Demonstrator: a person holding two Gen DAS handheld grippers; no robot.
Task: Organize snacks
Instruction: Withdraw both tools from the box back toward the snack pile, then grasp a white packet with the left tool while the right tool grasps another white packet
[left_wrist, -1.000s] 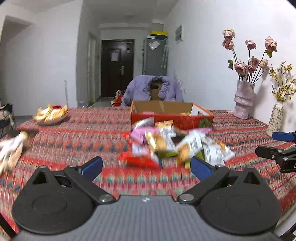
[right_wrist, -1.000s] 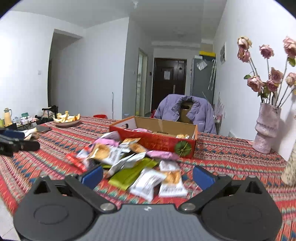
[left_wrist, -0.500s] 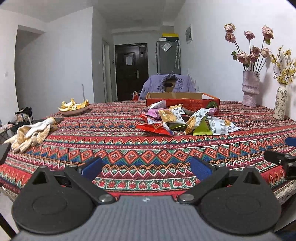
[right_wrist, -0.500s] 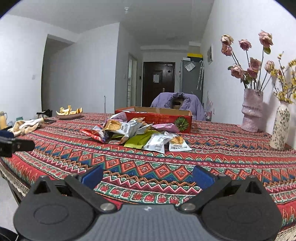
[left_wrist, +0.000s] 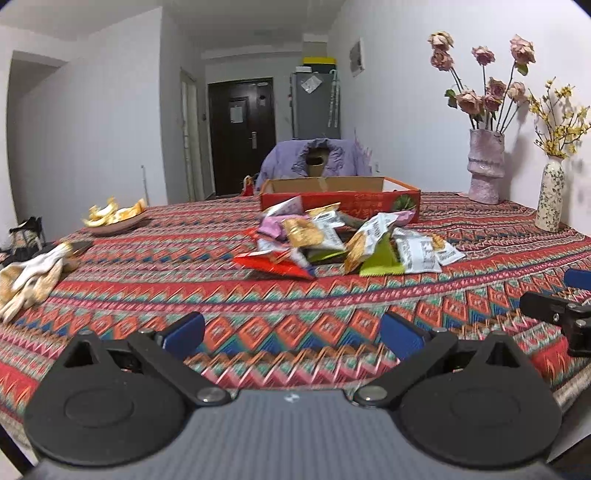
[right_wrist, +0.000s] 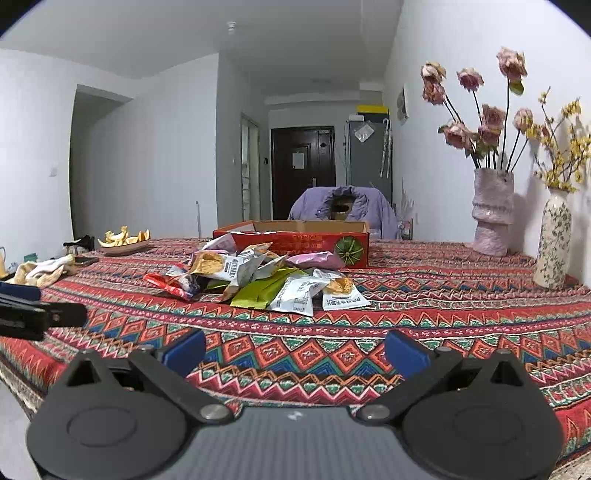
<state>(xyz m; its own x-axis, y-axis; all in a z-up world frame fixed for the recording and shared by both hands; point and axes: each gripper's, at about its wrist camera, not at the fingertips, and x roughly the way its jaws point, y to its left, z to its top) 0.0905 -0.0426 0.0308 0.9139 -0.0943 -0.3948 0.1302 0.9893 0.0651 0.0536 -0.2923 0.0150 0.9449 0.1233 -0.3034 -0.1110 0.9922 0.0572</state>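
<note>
A pile of snack packets (left_wrist: 332, 240) lies mid-table on the patterned cloth, also in the right wrist view (right_wrist: 266, 280). Behind it stands an open red cardboard box (left_wrist: 340, 195), which the right wrist view shows too (right_wrist: 295, 240). My left gripper (left_wrist: 291, 330) is open and empty, low over the cloth near the table's front, well short of the pile. My right gripper (right_wrist: 293, 347) is open and empty, likewise short of the pile. Each gripper shows at the edge of the other's view, the right one (left_wrist: 561, 314) and the left one (right_wrist: 33, 314).
A plate of orange peels (left_wrist: 114, 218) and a pair of white gloves (left_wrist: 29, 277) lie at the left. Two flower vases stand at the right, a pink one (left_wrist: 484, 170) and a floral one (left_wrist: 550, 195). A chair with a purple jacket (left_wrist: 314, 158) is behind the table.
Both grippers pulled back from the pile a second ago, then moved forward again a little toward it. Both stayed open and empty.
</note>
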